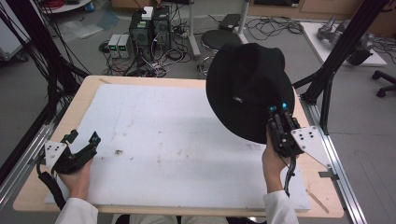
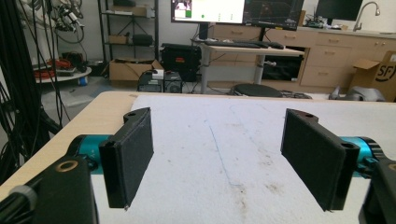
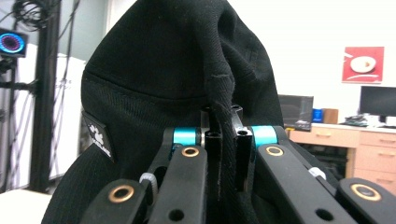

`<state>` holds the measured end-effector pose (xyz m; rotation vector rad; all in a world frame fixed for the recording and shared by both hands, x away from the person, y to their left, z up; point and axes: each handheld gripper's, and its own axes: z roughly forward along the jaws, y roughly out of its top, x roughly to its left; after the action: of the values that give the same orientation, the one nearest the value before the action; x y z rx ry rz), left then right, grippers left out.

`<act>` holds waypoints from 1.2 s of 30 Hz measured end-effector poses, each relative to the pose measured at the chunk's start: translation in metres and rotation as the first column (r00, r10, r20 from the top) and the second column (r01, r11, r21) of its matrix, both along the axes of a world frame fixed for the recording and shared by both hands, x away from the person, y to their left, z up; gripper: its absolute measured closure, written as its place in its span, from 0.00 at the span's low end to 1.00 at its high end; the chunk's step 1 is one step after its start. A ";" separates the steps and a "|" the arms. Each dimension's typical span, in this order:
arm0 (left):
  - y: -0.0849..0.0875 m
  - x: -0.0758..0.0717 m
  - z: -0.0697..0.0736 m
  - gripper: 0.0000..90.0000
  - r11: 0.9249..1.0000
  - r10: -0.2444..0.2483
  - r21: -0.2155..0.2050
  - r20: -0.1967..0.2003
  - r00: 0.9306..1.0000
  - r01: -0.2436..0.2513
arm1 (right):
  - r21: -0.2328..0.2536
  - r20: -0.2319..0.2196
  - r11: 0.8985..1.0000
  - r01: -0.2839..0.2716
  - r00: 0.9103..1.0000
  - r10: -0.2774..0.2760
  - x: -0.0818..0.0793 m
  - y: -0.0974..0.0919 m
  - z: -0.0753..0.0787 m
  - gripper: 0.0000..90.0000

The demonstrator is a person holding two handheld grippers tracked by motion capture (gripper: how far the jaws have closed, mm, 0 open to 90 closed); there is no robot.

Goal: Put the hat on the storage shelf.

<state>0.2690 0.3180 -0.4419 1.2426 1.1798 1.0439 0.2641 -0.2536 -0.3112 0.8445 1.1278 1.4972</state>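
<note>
Your right tool (image 1: pixel 278 110) is clamped on just a fold of the black hat's (image 1: pixel 246 88) brim, holding it up above the right edge of the desk (image 1: pixel 107 88). With so thin a pinch, a quick swing could let the fabric slip out and drop past that edge. Your left tool (image 1: pixel 83 138) rests open and empty at the desk's left side.

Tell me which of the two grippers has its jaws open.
The left gripper, low over the white mat at the table's left. Its jaws stand wide apart with nothing between them, while the right gripper is clamped on the black hat's brim.
</note>
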 end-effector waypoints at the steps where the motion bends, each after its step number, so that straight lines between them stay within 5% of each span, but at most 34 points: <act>1: 0.000 0.000 0.000 0.28 1.000 -0.001 0.001 -0.001 1.000 0.001 | 0.003 0.007 1.000 0.007 1.000 -0.007 0.001 -0.002 0.001 0.98; 14: -0.005 0.006 -0.001 0.28 1.000 -0.021 -0.006 -0.007 1.000 0.021 | 0.022 0.022 0.994 0.104 0.994 -0.104 0.016 -0.012 0.009 0.98; 36: -0.005 0.003 0.000 0.29 1.000 -0.020 -0.015 -0.003 1.000 0.020 | 0.001 -0.084 0.976 0.217 0.973 -0.216 0.084 -0.025 0.043 0.98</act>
<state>0.2719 0.3133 -0.4417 1.2430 1.1734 1.0168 0.3478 -0.2791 -0.2685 1.0115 1.0531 1.2980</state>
